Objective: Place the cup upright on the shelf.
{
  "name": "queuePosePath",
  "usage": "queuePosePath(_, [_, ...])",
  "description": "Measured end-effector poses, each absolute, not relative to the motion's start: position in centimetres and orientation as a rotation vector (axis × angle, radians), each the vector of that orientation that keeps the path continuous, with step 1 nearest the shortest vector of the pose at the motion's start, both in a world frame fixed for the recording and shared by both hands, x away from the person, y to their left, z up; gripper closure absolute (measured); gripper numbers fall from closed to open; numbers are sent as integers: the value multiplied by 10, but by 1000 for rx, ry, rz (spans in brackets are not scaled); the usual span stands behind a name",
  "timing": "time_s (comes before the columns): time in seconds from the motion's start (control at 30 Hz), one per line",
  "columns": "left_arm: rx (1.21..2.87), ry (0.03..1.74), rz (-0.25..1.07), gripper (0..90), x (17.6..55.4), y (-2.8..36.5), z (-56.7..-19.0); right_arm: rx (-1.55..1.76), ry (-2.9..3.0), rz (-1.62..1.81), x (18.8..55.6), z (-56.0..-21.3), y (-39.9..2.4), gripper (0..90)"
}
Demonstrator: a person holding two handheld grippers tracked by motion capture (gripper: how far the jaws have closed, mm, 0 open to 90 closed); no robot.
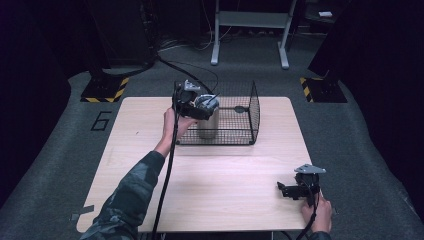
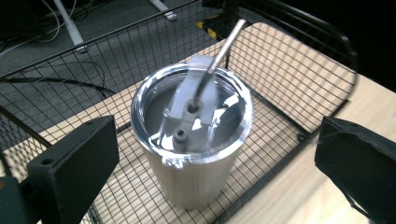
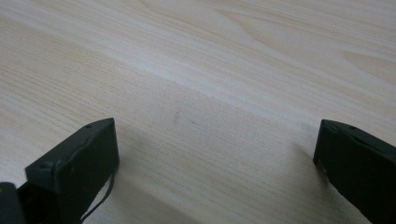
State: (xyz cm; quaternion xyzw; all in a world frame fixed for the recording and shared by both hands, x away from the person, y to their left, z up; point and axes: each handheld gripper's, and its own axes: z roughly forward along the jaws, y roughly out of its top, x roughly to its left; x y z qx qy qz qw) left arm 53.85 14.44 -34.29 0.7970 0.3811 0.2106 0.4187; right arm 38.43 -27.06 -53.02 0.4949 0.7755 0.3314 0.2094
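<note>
Counter point(image 1: 210, 190): pale wood, rectangular, standing on grey carpet.

Basket point(image 1: 240, 107): black wire, low and open-topped, at the far middle of the counter. Seen from the left gripper view point(image 2: 289, 60), its mesh walls rise around the tumbler and the wood shows through its floor.

Tumbler point(image 1: 206, 122): metal, upright, inside the basket at its left end. The left gripper view point(image 2: 196, 158) shows a clear lid point(image 2: 189, 114) seated on its rim, with a metal straw point(image 2: 219, 53) leaning out through the lid toward the far wall.

Left gripper point(image 1: 197, 107): held at the basket's left end, just above the tumbler. Its jaws stand wide apart, one to each side of the tumbler, touching nothing.

Right gripper point(image 1: 292, 190): low at the near right corner of the counter, well apart from the basket. In its own view point(image 3: 215, 154) the jaws are spread wide over bare wood, holding nothing.
</note>
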Motion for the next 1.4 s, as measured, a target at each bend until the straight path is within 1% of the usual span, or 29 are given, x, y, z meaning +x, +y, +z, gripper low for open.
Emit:
queuePosePath(0.37, [2032, 864, 551, 0, 491, 169, -324, 1376, 2157, 922, 384, -530, -271, 0])
queuePosePath(0.63, [2029, 864, 539, 0, 462, 195, -332, 1377, 2156, 921, 384, -530, -270, 0])
queuePosePath(0.93, [2036, 902, 548, 0, 431, 239, -353, 1375, 2157, 921, 384, -530, -271, 0])
queuePosePath(1.1, [2033, 934, 564, 0, 412, 264, -372, 1376, 2157, 921, 384, -530, -271, 0])
queuePosePath(1.3, [2000, 1020, 573, 0, 392, 298, -404, 1377, 2157, 921, 384, -530, -270, 0])
queuePosePath(1.4, [1988, 1086, 541, 0, 384, 317, -427, 1378, 2156, 921, 384, -530, -270, 0])
